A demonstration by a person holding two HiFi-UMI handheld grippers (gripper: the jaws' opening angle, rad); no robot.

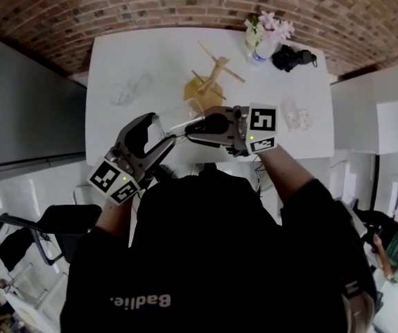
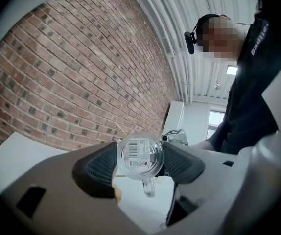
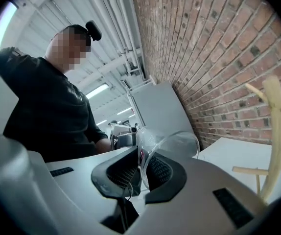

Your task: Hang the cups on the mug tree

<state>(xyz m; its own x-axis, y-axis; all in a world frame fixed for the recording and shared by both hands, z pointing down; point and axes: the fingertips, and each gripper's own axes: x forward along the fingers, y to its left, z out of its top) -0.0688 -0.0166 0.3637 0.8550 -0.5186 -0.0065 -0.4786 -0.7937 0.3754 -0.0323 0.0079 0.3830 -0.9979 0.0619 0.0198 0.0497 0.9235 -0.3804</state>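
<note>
A clear glass cup (image 1: 176, 121) with a handle is held in the air between both grippers, over the near edge of the white table (image 1: 150, 54). My left gripper (image 1: 161, 132) is shut on its body: in the left gripper view the labelled base (image 2: 140, 154) sits between both pads, handle pointing down. My right gripper (image 1: 188, 130) comes in from the right. In the right gripper view the cup's thin wall (image 3: 172, 143) stands between the narrow-set pads (image 3: 160, 173). The wooden mug tree (image 1: 213, 78) stands bare mid-table, its branches (image 3: 275, 126) at the right.
Another clear cup (image 1: 128, 90) lies left of the tree and a further one (image 1: 295, 114) to its right. A vase of pink flowers (image 1: 265, 37) and a black object (image 1: 292, 57) sit at the table's far right. A brick floor surrounds the table.
</note>
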